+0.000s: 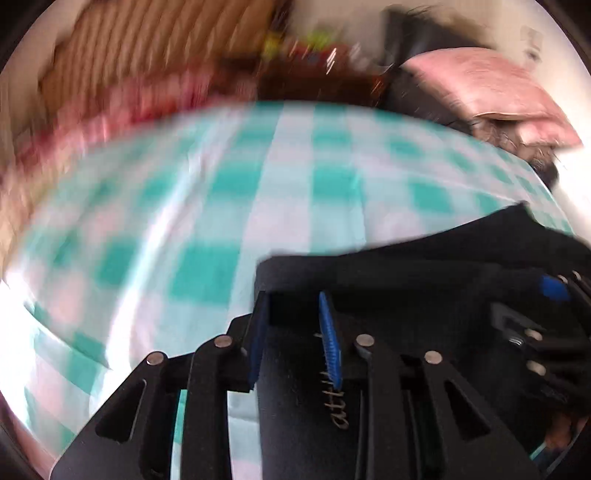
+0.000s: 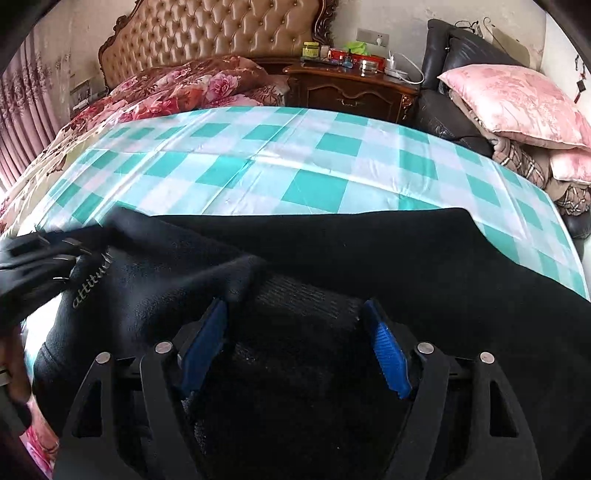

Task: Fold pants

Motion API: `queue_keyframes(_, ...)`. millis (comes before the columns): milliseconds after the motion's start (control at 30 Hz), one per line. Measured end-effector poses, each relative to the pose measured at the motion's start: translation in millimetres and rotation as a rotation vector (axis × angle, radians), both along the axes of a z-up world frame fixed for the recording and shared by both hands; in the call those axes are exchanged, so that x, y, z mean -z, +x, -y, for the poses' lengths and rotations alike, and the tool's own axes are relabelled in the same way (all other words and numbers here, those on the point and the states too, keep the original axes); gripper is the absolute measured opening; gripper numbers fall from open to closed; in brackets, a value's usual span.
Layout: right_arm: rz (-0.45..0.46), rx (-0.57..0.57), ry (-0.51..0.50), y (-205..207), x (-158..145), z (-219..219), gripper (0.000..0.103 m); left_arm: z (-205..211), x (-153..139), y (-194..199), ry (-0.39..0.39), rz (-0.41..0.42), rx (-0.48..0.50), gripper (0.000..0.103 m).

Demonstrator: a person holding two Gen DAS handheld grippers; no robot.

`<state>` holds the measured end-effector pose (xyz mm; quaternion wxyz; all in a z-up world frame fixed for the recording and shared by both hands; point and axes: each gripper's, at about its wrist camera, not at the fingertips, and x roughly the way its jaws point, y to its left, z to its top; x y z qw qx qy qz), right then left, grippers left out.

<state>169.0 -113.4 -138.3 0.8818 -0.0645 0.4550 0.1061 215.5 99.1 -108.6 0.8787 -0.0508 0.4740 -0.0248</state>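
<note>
Both claws tilt downward over the black pants (image 2: 332,251): left claw (image 1: 295,332) slightly parted, right claw (image 2: 295,343) spread.

The pants (image 2: 332,251) lie along the near edge of a bed, on a sheet (image 2: 258,166) spread over it. A quilt (image 2: 177,88) is bunched at the far left before the headboard (image 2: 207,33). A nightstand (image 2: 351,88) stands behind the bed, with stacked pillows (image 2: 517,107) to its right. The right tongs (image 2: 295,314) sit over the pants; the left tongs (image 2: 62,258) are at the pants' left end.
</note>
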Motion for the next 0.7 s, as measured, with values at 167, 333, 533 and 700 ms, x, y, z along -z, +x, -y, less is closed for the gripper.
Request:
queue_keyframes(167, -0.004, 0.006, -0.003, 4, 7, -2, 0.077, -22, -11, -29, -0.098, 0.063, -0.07, 0.043)
queue_keyframes(333, 0.083, 0.024, 0.047, -21, -27, 6, 0.073, -34, -29, -119, -0.141, 0.236, -0.155, 0.042)
queue_keyframes(533, 0.078, -0.015, 0.065, -62, -37, 4, 0.073, 10, -27, -175, -0.052, 0.3, -0.045, 0.032)
queue_keyframes(700, -0.009, -0.009, 0.028, -69, -2, 2, 0.075, 22, -5, -168, 0.004, 0.244, -0.027, 0.033)
